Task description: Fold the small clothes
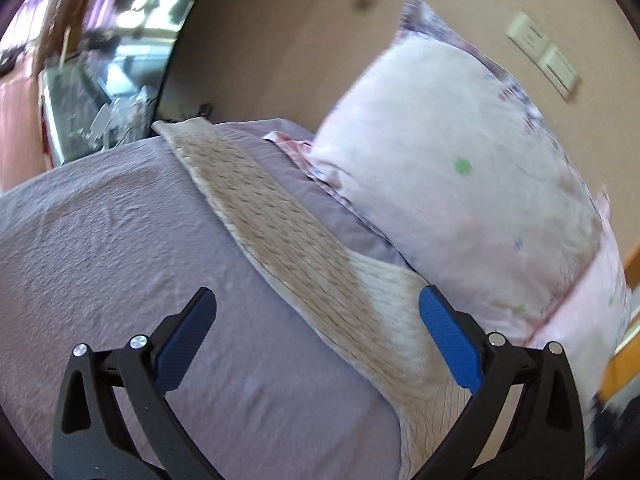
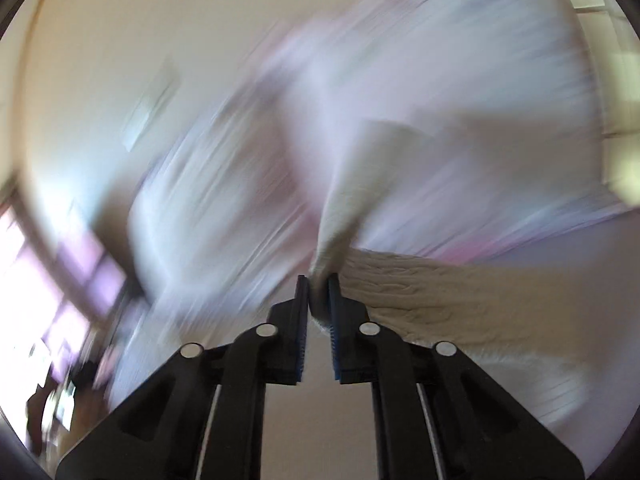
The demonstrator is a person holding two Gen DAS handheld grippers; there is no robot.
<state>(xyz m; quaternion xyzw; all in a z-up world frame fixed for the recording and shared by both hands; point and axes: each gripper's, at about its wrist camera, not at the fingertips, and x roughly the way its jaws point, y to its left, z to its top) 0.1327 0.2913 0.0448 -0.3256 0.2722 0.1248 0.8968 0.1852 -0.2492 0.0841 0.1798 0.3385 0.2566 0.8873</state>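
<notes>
A beige ribbed knit garment (image 1: 276,220) lies stretched in a long strip across the purple bed cover (image 1: 100,232), running from the far edge toward the camera. My left gripper (image 1: 316,312) is open above its near end, blue pads apart, holding nothing. In the right wrist view, my right gripper (image 2: 319,280) is shut on a corner of the same beige garment (image 2: 440,292), which rises in a fold (image 2: 352,200) between the pads. That view is heavily blurred.
A large pale pink pillow (image 1: 460,168) leans against the beige wall (image 1: 300,40) right of the garment. A wall switch plate (image 1: 544,56) is at upper right. A window and cluttered furniture (image 1: 104,80) lie beyond the bed's far left.
</notes>
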